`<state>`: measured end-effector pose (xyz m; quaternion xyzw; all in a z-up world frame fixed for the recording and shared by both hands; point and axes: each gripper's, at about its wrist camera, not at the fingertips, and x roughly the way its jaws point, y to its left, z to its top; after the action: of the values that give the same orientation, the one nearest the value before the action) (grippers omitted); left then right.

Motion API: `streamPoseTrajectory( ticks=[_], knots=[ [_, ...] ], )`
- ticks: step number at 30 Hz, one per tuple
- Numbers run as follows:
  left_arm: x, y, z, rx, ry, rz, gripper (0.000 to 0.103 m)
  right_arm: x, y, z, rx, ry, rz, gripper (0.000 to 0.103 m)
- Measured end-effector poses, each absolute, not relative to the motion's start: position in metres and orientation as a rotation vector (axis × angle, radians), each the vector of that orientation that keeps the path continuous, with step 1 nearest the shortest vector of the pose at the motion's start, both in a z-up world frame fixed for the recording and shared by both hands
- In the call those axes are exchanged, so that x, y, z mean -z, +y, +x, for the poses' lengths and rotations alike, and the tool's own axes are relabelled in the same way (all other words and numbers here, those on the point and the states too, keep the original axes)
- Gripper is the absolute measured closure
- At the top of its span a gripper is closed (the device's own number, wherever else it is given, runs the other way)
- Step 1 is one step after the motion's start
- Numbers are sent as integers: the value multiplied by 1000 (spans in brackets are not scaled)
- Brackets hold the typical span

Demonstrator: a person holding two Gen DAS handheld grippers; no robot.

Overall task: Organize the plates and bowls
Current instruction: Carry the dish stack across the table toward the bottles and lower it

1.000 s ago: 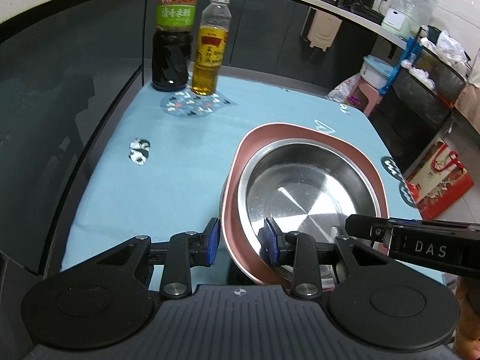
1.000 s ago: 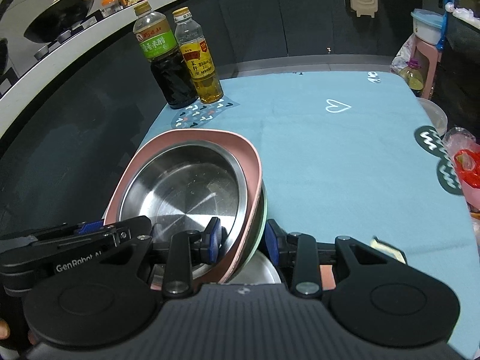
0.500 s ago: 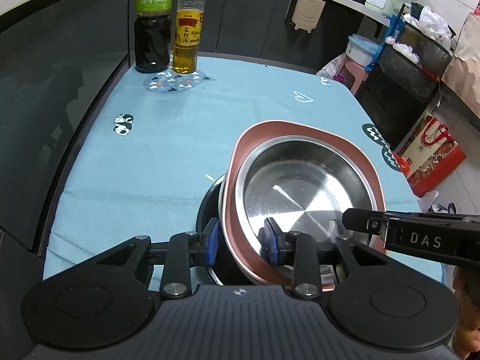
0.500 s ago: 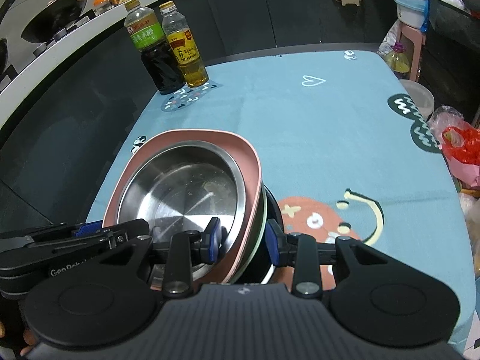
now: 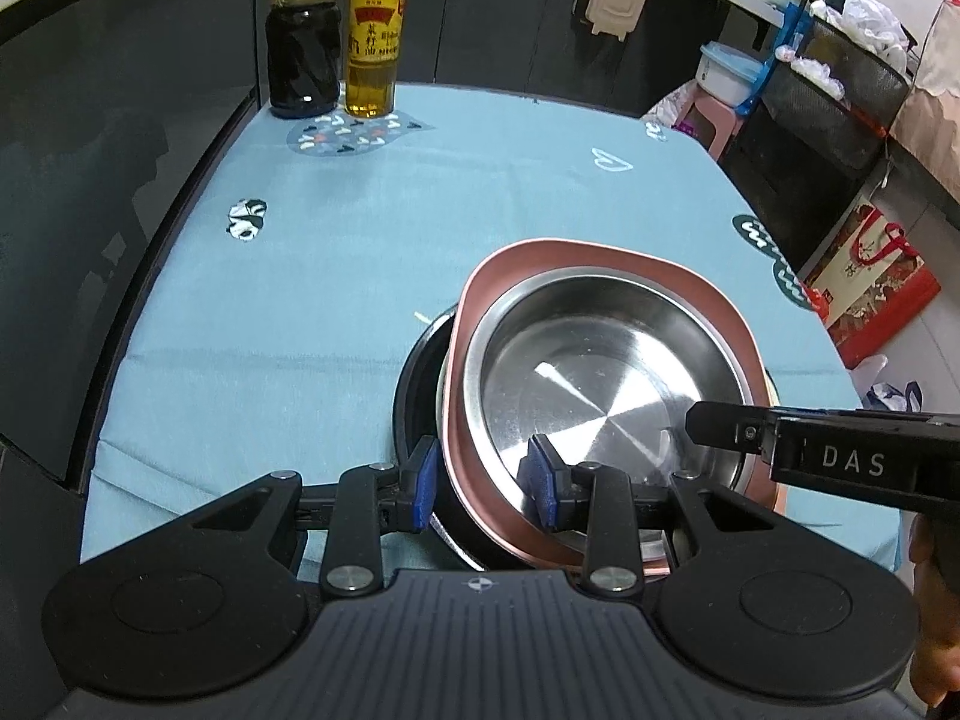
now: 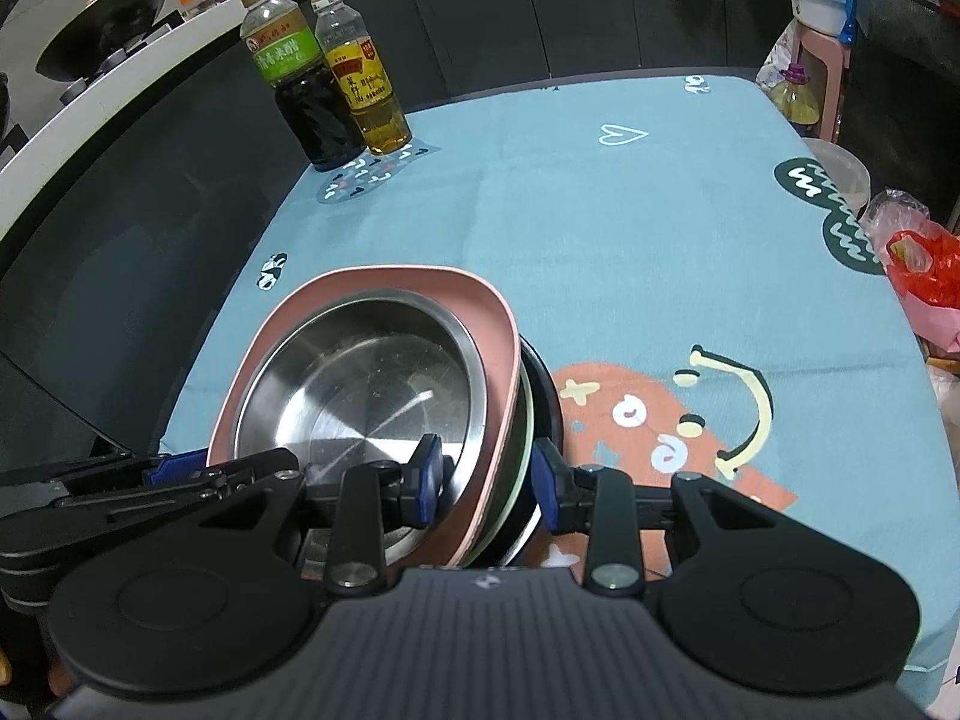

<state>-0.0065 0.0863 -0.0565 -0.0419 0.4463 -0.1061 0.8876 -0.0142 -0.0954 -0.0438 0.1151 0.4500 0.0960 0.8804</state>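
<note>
A steel bowl (image 5: 594, 378) sits nested in a pink square plate (image 5: 606, 252), with more dishes stacked under it, down to a black bowl (image 5: 414, 384). My left gripper (image 5: 483, 480) is shut on the stack's near left rim. My right gripper (image 6: 489, 486) is shut on the stack's right rim, with a pale green dish edge (image 6: 521, 450) and the black bowl (image 6: 546, 396) between its pads. The stack is over the near part of the blue tablecloth (image 5: 372, 240). In the left wrist view the right gripper's finger (image 5: 822, 456) reaches in from the right.
A dark vinegar bottle (image 5: 303, 30) and a yellow oil bottle (image 5: 375, 36) stand at the table's far left corner. The table's left edge drops to a dark floor. A red bag (image 5: 870, 294) and shelves stand right of the table.
The stack held by both grippers has come toward the near edge of the table; the black bowl at the bottom has come into view. Both grips are unchanged.
</note>
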Motion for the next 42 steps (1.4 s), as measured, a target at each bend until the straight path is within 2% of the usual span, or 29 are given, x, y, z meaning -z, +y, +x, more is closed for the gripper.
streamPoseTrajectory(
  ticks=[33,39,42],
  knots=[
    [45,100,-15,230,866,-117,67,50,-106,-19,-196,935,313,56],
    [47,111,-15,213,835,-156,65,50,-107,-19,-207,935,328,54],
    [49,115,-13,196,841,-172,58,51,-109,-18,-204,943,342,53]
  ],
)
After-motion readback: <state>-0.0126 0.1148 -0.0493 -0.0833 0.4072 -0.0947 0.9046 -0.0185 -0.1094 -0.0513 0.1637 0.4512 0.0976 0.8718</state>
